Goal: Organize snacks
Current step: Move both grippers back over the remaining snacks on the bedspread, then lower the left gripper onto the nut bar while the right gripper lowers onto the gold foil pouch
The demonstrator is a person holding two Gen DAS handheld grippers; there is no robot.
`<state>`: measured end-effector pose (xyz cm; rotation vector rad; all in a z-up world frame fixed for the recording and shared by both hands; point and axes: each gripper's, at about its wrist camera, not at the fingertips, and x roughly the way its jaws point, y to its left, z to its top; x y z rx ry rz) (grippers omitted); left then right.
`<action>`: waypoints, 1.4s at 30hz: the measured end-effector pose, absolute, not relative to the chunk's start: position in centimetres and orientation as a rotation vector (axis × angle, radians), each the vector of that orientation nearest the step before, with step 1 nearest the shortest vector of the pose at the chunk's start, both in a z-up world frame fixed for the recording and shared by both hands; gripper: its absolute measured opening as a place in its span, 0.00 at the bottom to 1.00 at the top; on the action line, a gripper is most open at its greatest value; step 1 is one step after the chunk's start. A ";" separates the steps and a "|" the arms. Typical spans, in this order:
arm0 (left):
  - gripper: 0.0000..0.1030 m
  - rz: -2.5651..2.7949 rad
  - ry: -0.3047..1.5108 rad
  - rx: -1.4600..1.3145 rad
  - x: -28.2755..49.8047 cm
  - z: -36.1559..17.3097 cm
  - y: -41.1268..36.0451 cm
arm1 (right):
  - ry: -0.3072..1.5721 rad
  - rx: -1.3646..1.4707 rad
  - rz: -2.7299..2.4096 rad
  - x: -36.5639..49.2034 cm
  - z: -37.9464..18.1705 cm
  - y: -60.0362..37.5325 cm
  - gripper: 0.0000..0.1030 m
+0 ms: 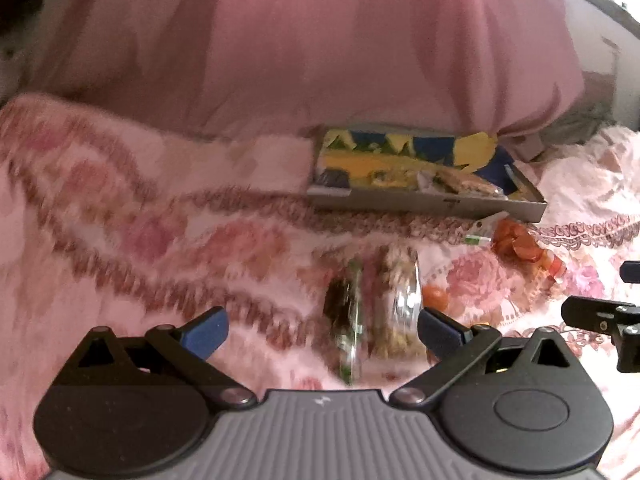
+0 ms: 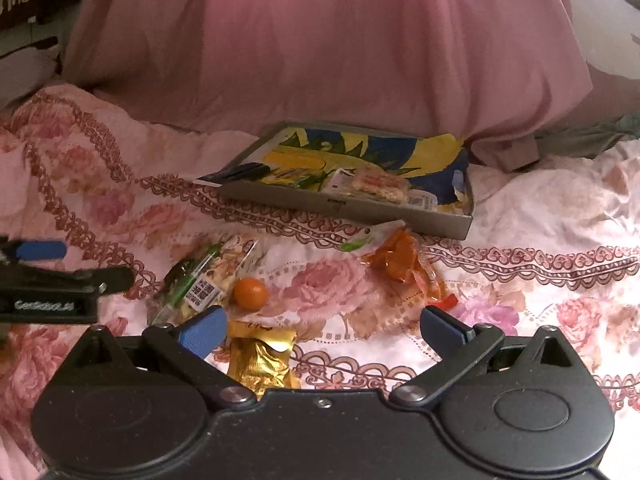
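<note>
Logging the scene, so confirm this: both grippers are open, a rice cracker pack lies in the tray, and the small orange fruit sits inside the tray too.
Wrong on the fruit. In the right wrist view the small orange fruit lies on the floral blanket, outside the tray. The rest stands.

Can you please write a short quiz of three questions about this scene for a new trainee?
1. True or false: the tray already holds a snack packet.
2. Which lies nearest the right tool? A) gold packet B) orange packet C) tray
3. Fill in: the small round orange fruit lies on the ____, not in the tray.

Key
1. True.
2. A.
3. Bedspread. Both the right tool and the left tool are open and hold nothing.
</note>
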<state>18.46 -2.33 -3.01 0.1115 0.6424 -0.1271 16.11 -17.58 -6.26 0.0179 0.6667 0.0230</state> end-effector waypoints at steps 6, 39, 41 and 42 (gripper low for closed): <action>1.00 -0.169 0.613 0.155 20.6 -3.7 -3.3 | 0.651 -0.089 0.052 16.5 -6.9 -16.9 0.99; 0.85 -0.516 0.720 0.118 25.3 -8.4 -5.8 | 0.875 -0.018 0.165 20.2 -12.6 -15.8 0.93; 0.79 -0.530 0.720 0.123 25.5 -8.5 -6.0 | 0.874 -0.019 0.175 20.4 -12.7 -15.5 0.90; 0.75 -0.538 0.724 0.126 25.6 -8.6 -6.1 | 0.874 -0.022 0.179 20.5 -12.8 -15.4 0.88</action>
